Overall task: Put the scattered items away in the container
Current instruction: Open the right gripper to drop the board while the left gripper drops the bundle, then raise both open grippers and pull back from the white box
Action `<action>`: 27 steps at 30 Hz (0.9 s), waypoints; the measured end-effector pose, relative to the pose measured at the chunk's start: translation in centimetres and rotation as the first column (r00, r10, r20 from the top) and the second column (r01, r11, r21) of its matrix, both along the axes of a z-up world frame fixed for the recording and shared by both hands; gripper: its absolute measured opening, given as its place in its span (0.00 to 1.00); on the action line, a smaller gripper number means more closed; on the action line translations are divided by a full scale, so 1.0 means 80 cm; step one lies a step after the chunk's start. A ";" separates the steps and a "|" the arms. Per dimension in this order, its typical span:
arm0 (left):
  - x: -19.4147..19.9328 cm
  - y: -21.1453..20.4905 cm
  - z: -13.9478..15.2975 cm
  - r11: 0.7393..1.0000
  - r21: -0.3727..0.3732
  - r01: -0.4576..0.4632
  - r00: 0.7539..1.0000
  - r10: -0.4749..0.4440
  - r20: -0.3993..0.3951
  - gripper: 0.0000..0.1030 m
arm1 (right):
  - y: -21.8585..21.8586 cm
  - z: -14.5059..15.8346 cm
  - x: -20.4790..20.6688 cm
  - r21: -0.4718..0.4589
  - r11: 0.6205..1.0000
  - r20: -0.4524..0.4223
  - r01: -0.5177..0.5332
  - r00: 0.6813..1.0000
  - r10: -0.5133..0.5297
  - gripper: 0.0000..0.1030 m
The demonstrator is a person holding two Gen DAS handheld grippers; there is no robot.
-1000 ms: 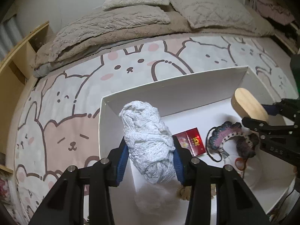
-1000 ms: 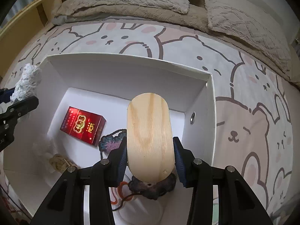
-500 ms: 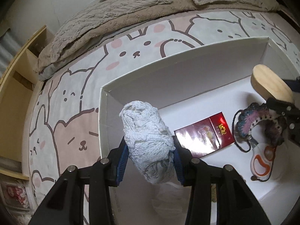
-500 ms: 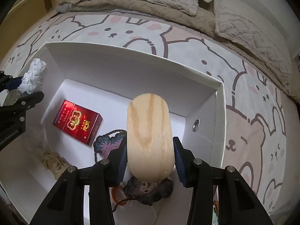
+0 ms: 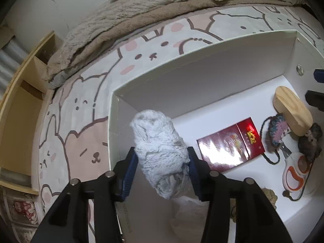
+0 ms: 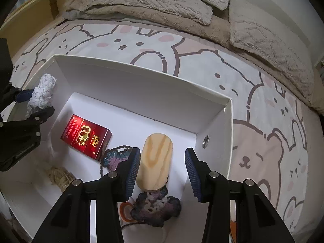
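Box (image 6: 214,109), white card with tall walls and a metal eyelet (image 6: 206,141) in its right wall, sits on a bedspread (image 6: 263,141) printed with bears and rabbits. On its floor, near the left wall, lies a red pack (image 6: 86,136) with gold lettering. Just right of it is a crocheted piece (image 6: 114,158) in teal and pink with a dark yarn tail, and at the near edge a darker crocheted piece (image 6: 156,206) partly covers orange-handled scissors (image 5: 294,172). A tangle of pale twine (image 6: 60,177) lies in the near left corner.

A wood block (image 6: 156,164), oval-ended and pale with clear grain, rests tilted on the dark crochet; the right gripper (image 6: 163,167) is released, its blue pads standing clear on either side (the left pad just beside the wood, the right one well apart).

The left gripper (image 5: 163,165) hangs over the box's left wall with a white yarn ball (image 5: 160,151), fluffy and loosely wound, between its pads; its jaws are opening, though the pads still press the yarn's sides.
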State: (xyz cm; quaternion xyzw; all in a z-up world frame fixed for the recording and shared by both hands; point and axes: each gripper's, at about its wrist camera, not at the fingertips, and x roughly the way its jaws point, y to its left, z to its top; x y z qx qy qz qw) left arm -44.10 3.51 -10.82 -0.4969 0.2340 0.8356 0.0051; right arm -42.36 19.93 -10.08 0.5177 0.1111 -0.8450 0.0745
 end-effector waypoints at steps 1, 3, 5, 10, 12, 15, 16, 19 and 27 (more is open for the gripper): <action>0.001 0.002 0.002 1.000 0.004 0.003 1.000 -0.003 -0.007 0.57 | 0.000 0.001 0.001 -0.002 1.000 -0.002 0.000 1.000 0.000 0.45; 0.005 0.009 0.006 1.000 -0.007 0.015 1.000 -0.015 -0.025 0.75 | -0.001 0.002 0.001 -0.003 1.000 -0.004 0.000 1.000 0.000 0.45; 0.008 0.014 0.009 0.999 -0.035 0.021 0.999 -0.022 -0.041 0.78 | -0.002 0.002 0.003 -0.005 1.000 -0.003 -0.003 1.000 0.003 0.45; 0.013 0.012 0.020 0.999 -0.048 0.011 0.998 -0.014 -0.063 0.78 | -0.004 0.004 0.010 -0.001 1.000 0.000 -0.012 1.000 0.012 0.45; 0.016 0.007 0.024 0.999 -0.043 0.002 0.998 -0.005 -0.065 0.78 | -0.004 0.007 0.012 -0.001 1.000 -0.003 -0.011 1.000 0.011 0.45; 0.020 0.004 0.027 0.999 -0.030 -0.010 0.998 0.008 -0.060 0.78 | -0.004 0.015 0.017 -0.016 1.000 -0.009 -0.008 1.000 0.008 0.45; 0.021 0.003 0.028 1.000 -0.024 -0.014 0.998 0.013 -0.062 0.78 | -0.004 0.018 0.019 -0.025 1.000 -0.011 -0.009 1.000 0.008 0.45; 0.027 0.002 0.037 1.000 0.014 -0.025 0.998 0.026 -0.064 0.78 | -0.005 0.024 0.026 -0.042 0.999 -0.014 -0.012 1.000 0.011 0.45; 0.048 0.010 0.061 0.997 0.068 -0.032 0.997 0.037 -0.070 0.78 | -0.008 0.045 0.048 -0.057 0.998 -0.041 -0.013 0.999 0.010 0.45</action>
